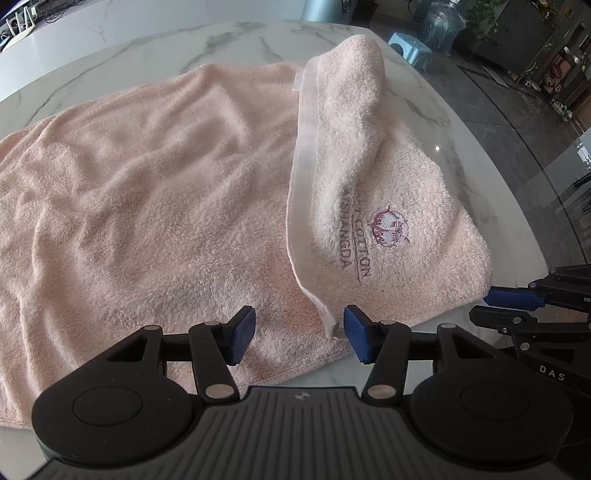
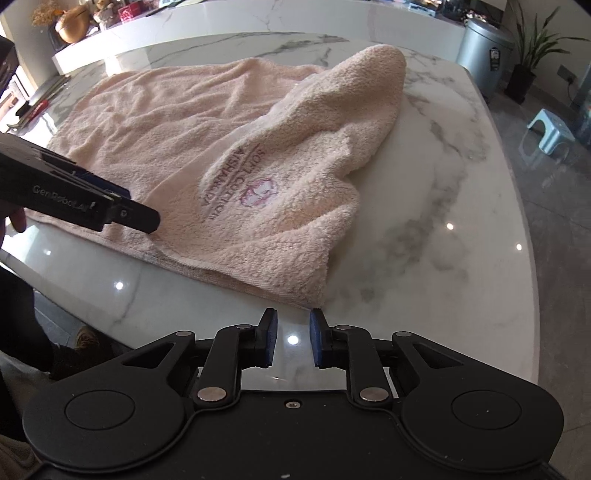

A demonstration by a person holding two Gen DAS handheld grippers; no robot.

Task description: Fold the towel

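A pale pink towel (image 1: 155,192) lies spread on a white marble table (image 1: 436,122). Its right end is folded loosely back over itself, showing a hemmed edge and an embroidered logo (image 1: 388,229). My left gripper (image 1: 299,334) is open just above the towel's near edge, the folded corner's tip hanging beside its right pad (image 1: 356,332). My right gripper (image 2: 293,341) is open and empty over bare marble, just short of the towel's near right corner (image 2: 310,291). The towel also shows in the right wrist view (image 2: 207,147), with the left gripper (image 2: 144,218) over its near edge.
The table's rounded edge (image 2: 532,258) runs along the right, with dark floor beyond. A blue stool (image 2: 550,133), a grey bin (image 2: 484,55) and a potted plant (image 2: 528,44) stand on the floor. Clutter sits on a far counter (image 2: 74,22).
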